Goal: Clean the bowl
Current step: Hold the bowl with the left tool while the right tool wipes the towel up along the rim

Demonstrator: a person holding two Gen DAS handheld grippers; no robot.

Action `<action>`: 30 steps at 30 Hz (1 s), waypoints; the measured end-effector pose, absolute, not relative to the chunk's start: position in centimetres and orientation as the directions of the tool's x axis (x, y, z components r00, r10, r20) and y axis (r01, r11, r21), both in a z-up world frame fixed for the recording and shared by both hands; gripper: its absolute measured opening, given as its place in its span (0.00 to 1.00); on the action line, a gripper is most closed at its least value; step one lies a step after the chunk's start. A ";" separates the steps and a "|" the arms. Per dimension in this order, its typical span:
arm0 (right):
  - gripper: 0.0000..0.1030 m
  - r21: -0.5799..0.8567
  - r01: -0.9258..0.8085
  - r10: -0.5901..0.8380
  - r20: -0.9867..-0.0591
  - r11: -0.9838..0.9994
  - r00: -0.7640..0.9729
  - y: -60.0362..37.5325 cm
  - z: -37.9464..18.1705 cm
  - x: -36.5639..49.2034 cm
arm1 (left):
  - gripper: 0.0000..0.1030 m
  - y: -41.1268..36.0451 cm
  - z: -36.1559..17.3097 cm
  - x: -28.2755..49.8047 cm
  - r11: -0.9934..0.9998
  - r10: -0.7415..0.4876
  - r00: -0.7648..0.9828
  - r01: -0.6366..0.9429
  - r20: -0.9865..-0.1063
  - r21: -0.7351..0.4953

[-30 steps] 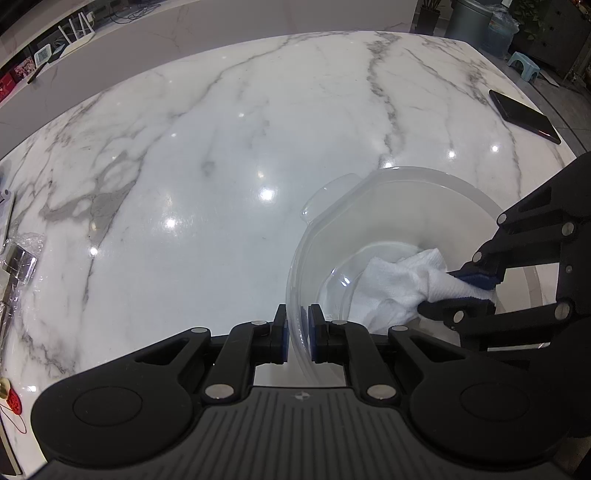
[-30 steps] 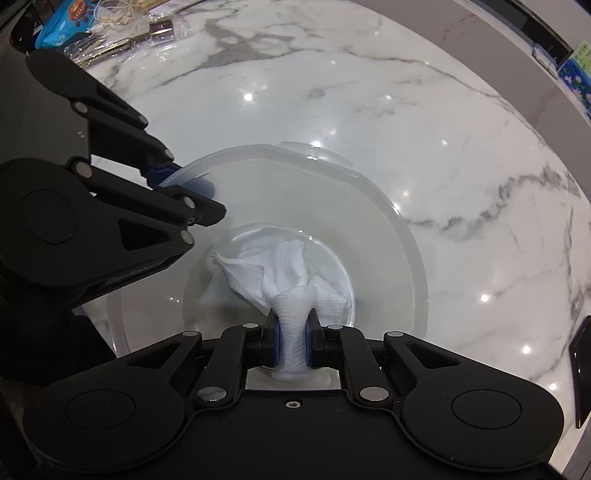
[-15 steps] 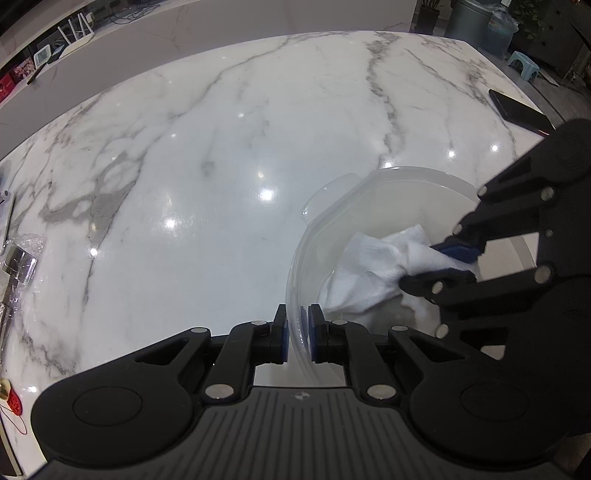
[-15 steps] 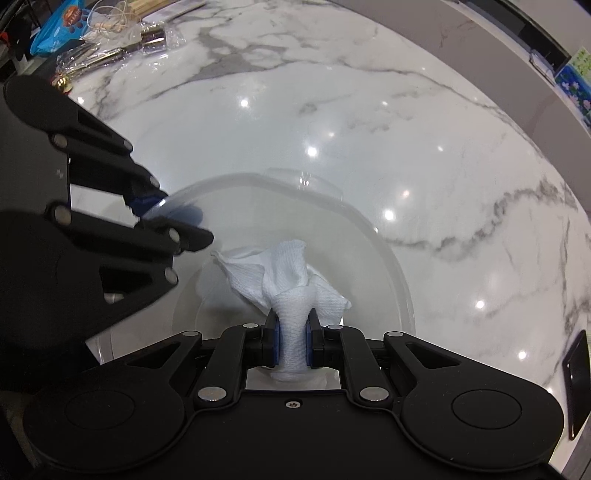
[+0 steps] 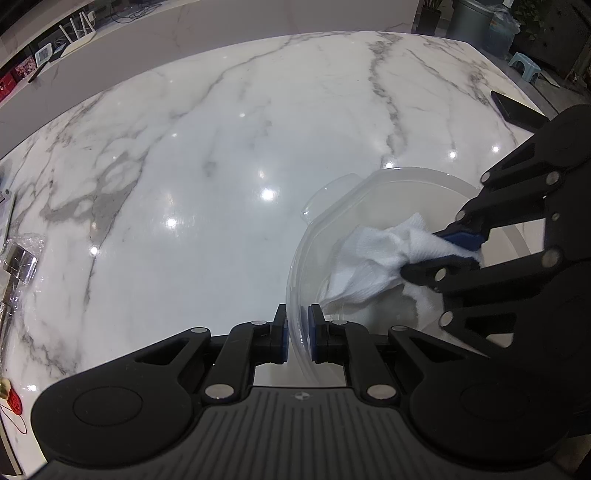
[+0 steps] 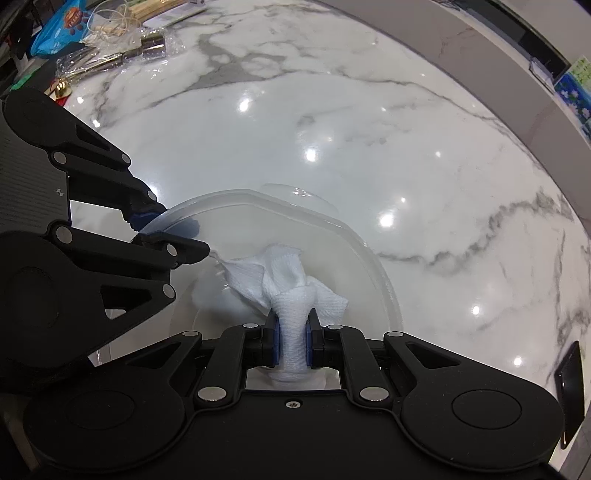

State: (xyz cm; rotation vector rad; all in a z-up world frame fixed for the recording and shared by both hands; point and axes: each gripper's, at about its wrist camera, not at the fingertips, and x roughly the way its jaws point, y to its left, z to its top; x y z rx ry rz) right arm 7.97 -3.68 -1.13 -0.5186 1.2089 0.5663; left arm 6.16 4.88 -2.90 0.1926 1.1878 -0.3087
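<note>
A clear plastic bowl (image 5: 399, 192) sits on the white marble table and also shows in the right wrist view (image 6: 280, 210). My left gripper (image 5: 298, 334) is shut on the bowl's near rim; in the right wrist view it (image 6: 166, 232) grips the rim at the left. My right gripper (image 6: 293, 341) is shut on a bunched white cloth (image 6: 291, 291) and holds it inside the bowl, its loose end reaching toward the gripped side. In the left wrist view the cloth (image 5: 380, 258) lies against the bowl's inner wall, held by the right gripper (image 5: 454, 251).
A black phone (image 5: 517, 110) lies near the table's far right edge, also seen in the right wrist view (image 6: 570, 376). Plastic-wrapped utensils and a blue packet (image 6: 62, 33) clutter the far left corner. A wrapped metal item (image 5: 18, 262) lies at the left edge.
My right gripper has lifted and moved the cloth from the bowl's bottom up along its inner wall toward the left gripper's side. The left gripper has kept its hold on the rim.
</note>
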 end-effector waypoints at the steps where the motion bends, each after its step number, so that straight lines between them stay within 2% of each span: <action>1: 0.10 -0.077 -0.654 0.124 -0.959 0.753 0.256 -3.8 -1.0 7.9 | 0.09 4.9 -2.9 6.1 0.942 -0.135 0.339 0.336 -0.931 -0.014; 20: 0.10 -0.113 -0.685 0.082 -0.966 0.720 0.245 -5.4 1.7 5.4 | 0.09 4.8 -2.9 6.1 0.939 -0.140 0.336 0.344 -0.931 -0.017; 30: 0.10 -0.143 -0.673 0.055 -0.963 0.726 0.264 -5.2 1.1 7.3 | 0.09 4.5 -2.8 5.9 0.928 -0.148 0.335 0.373 -0.931 -0.013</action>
